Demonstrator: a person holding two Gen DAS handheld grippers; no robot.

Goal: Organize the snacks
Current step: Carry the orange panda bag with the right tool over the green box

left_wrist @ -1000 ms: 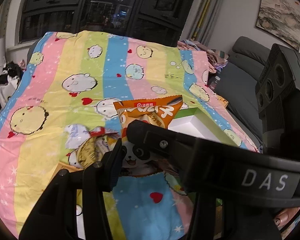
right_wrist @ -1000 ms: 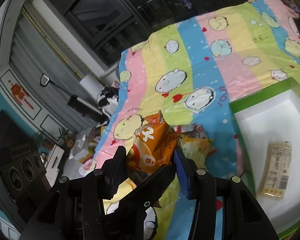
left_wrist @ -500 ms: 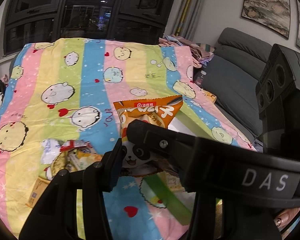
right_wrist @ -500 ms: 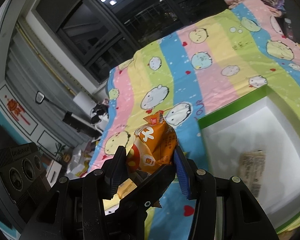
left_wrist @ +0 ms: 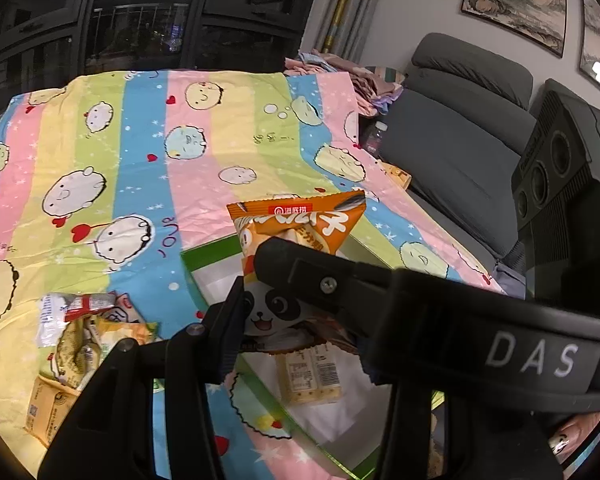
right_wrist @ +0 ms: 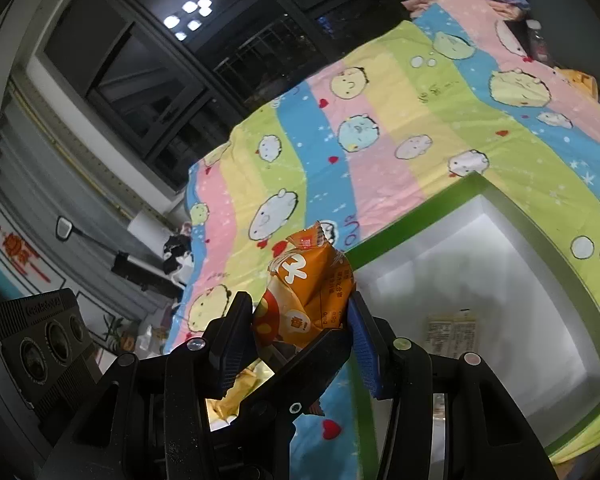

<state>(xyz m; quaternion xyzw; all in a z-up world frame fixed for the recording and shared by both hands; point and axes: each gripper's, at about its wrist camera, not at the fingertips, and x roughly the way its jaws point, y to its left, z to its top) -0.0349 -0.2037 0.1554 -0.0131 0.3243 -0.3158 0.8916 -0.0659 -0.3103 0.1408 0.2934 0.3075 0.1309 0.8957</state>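
- The orange snack bag [right_wrist: 306,294] is held up above the striped blanket [right_wrist: 380,128], clamped by both grippers at once.
- Right gripper [right_wrist: 300,324]: its jaws are clenched on the lower half of the bag, the black finger [right_wrist: 232,336] pressing one side and the blue pad [right_wrist: 364,344] the other. The bag bulges upward between them, with its crimped top edge uppermost.
- Left gripper [left_wrist: 276,292]: also grasping the same bag, seen here as the orange snack bag [left_wrist: 300,236] with a panda face printed on its lower part. One black finger [left_wrist: 230,320] presses the bag's left side; the other side of the bag is covered by the right gripper's arm, which crosses the view marked "DAS".
- The bag hangs over the near edge of the green-rimmed white box [right_wrist: 516,216], which lies open on the blanket.
- Inside the box lies one flat pale packet [right_wrist: 454,336] with small print on it, resting on the white floor. The left wrist view shows the same packet [left_wrist: 310,372] just below the held bag.
- To the left of the box, on the blanket, sits a loose pile of snack packets [left_wrist: 76,332], yellow, white and red, touching one another.
- A grey sofa [left_wrist: 452,140] stands along the blanket's right side; dark windows [left_wrist: 140,28] are beyond its far end.
- A fingertip [left_wrist: 560,440] of the person shows at the lower right corner of the left wrist view.
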